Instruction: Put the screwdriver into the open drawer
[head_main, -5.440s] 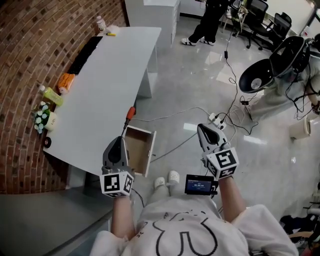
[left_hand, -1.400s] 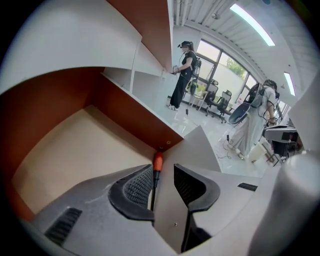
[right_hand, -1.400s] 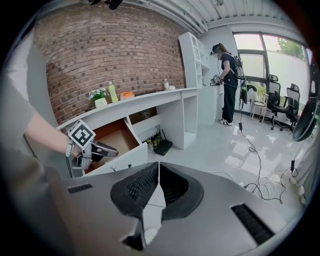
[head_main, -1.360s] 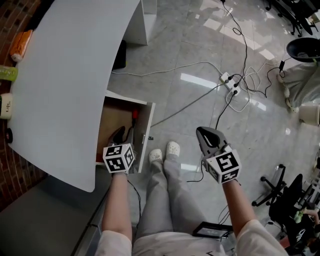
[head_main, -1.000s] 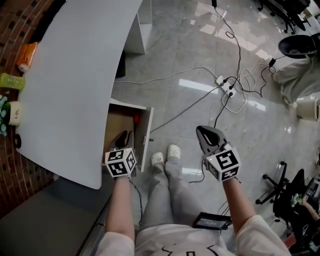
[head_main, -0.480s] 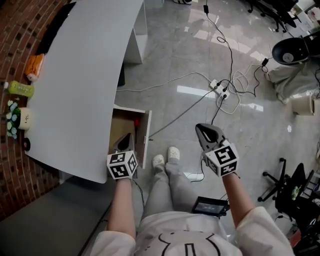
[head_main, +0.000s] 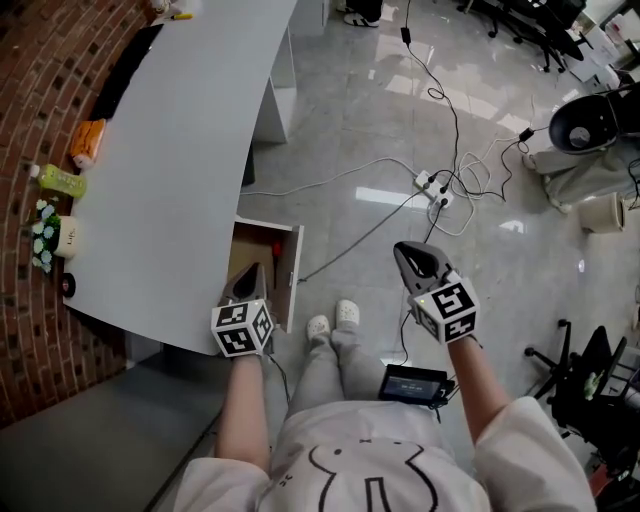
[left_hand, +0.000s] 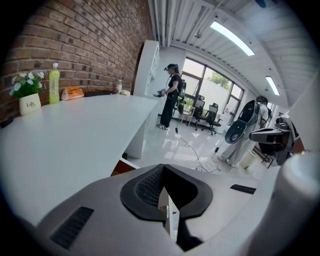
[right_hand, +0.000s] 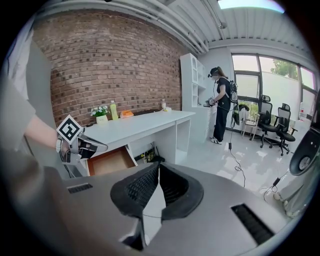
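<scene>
Fingers of the left gripper are pressed together with nothing between them, and the right gripper is likewise closed and empty.

The screwdriver lies inside the open drawer. Its red handle shows at the drawer's far corner, just beside the front panel, and the shaft cannot be made out. The drawer stands pulled out from under the near end of the worktop. The left gripper hangs over the drawer's near part and the right one is well apart, over the floor.

By my reading the placing is done and what remains is a clean withdrawal. The left gripper should come away upward and toward the person with its jaws kept closed. That should keep it from clipping the front panel or the worktop's edge and from jolting the drawer. The right gripper has nothing to do and is best left where it is.

Only the head view shows the screwdriver. The left gripper view looks across the worktop to a flower pot and a green bottle, catching only a sliver of the drawer. The right gripper view shows the left gripper from the side, close by the drawer's brown inside.
</scene>
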